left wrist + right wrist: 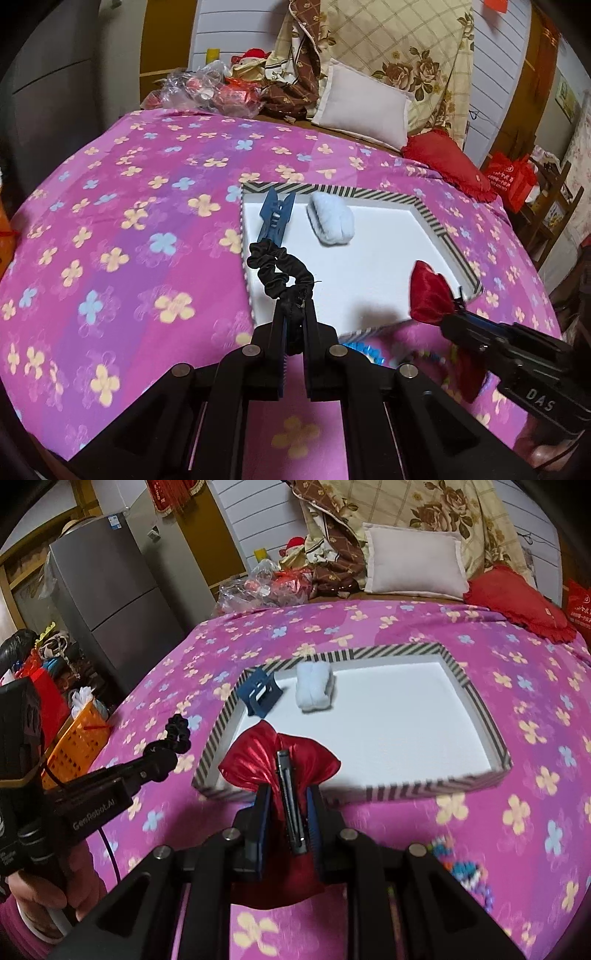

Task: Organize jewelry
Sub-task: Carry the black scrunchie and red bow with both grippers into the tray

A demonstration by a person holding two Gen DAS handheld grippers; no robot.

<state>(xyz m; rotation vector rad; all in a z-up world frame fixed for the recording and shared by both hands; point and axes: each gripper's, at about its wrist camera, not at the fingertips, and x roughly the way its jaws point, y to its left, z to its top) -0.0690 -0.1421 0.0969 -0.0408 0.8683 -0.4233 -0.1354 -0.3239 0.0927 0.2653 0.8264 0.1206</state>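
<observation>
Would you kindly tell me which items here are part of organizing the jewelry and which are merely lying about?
Part of the job:
- black scrunchie, held by the left gripper
- red bow clip, held by the right gripper
- striped tray
- blue claw clip
- white fluffy hair piece
- beaded bracelet

Lying about:
- white pillow
- red cushion
- orange basket

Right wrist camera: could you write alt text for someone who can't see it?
The right gripper is shut on a red satin hair bow, at the near edge of a striped tray on a pink flowered bedspread. The tray holds a blue claw clip and a fluffy white accessory. At left, the left gripper holds a black scrunchie.
</observation>
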